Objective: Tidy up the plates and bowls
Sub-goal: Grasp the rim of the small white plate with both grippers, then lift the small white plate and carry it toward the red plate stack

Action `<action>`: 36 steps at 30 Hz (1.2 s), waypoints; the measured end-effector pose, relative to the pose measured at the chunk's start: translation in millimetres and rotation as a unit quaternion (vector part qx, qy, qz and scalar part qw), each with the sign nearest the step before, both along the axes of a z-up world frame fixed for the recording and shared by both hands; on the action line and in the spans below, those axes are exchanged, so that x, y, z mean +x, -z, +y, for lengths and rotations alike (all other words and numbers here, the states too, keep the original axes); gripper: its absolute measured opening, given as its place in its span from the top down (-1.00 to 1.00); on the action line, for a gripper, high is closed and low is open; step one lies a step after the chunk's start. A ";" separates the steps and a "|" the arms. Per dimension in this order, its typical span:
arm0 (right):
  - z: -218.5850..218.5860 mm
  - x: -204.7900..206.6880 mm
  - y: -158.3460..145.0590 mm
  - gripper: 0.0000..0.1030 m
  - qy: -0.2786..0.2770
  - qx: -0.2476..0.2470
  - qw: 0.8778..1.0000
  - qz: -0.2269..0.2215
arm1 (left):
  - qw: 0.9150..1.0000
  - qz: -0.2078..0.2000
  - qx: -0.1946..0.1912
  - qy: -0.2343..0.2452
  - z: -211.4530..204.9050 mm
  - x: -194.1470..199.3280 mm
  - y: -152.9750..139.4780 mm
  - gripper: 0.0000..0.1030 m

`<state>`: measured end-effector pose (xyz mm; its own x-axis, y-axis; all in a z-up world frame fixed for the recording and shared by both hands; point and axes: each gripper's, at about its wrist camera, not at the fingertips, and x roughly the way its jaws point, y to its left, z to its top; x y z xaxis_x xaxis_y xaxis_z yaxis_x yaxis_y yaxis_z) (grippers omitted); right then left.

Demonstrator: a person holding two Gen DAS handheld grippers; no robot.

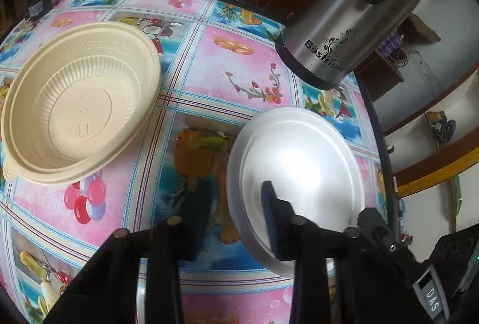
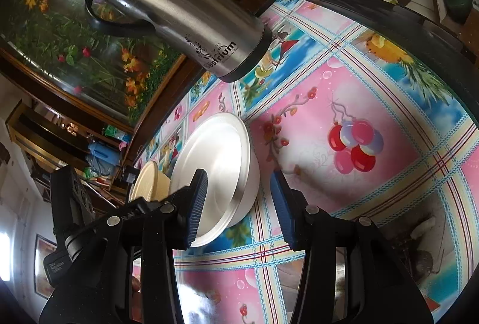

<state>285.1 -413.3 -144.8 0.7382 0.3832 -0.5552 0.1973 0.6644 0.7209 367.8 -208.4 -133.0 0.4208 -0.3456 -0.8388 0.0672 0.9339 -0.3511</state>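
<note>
From my left camera, the beige bowl [image 1: 80,111] sits left on the table [image 1: 239,66]. My left hand-held gripper [image 1: 233,222] pinches the steel plate's [image 1: 299,162] near rim. My right hand-held gripper [image 2: 239,204] hangs open beside it, with the flask [image 2: 176,10] behind.

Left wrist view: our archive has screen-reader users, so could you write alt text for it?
A black claw straddles the rim of a steel plate lying on a white bowl, on a table under a fruit-print cloth. A beige plastic bowl sits left; a steel flask stands behind.
</note>
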 end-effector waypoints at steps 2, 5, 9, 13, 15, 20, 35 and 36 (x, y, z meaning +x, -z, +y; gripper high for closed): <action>2.6 2.6 2.1 0.26 -0.003 -0.003 1.000 0.003 | 1.000 0.005 -0.014 0.006 0.8 0.5 2.0 0.67; 8.7 6.4 6.3 0.49 -0.010 -0.018 1.000 0.011 | 1.000 -0.001 -0.013 0.008 0.7 -0.6 0.8 0.75; 10.1 7.0 9.4 0.71 -0.004 -0.027 0.999 0.016 | 1.000 -0.004 -0.021 0.013 0.8 -2.2 -0.6 0.79; 11.2 5.7 8.2 0.80 -0.002 -0.037 0.999 0.016 | 1.000 -0.005 -0.018 0.016 -0.3 -3.6 -1.7 0.81; 10.5 5.0 7.8 0.80 -0.001 -0.034 0.999 0.016 | 1.000 -0.005 -0.020 0.017 -0.1 -3.6 -2.4 0.81; 8.4 2.3 4.7 0.80 -0.001 -0.022 1.000 0.017 | 1.000 -0.007 -0.019 0.017 0.1 -5.4 -5.1 0.81; 23.6 -21.8 5.6 0.80 -0.020 0.021 0.999 0.045 | 0.999 -0.028 0.020 0.014 20.3 -47.1 -13.4 0.81; 25.0 -26.0 5.5 0.80 -0.019 0.026 0.999 0.044 | 0.999 -0.036 0.029 0.017 20.6 -52.9 -18.2 0.81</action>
<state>259.1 -388.3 -150.4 0.6720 0.4405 -0.5953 0.2358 0.6348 0.7358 314.9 -187.8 -114.9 0.4701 -0.3120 -0.8256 0.1230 0.9495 -0.2888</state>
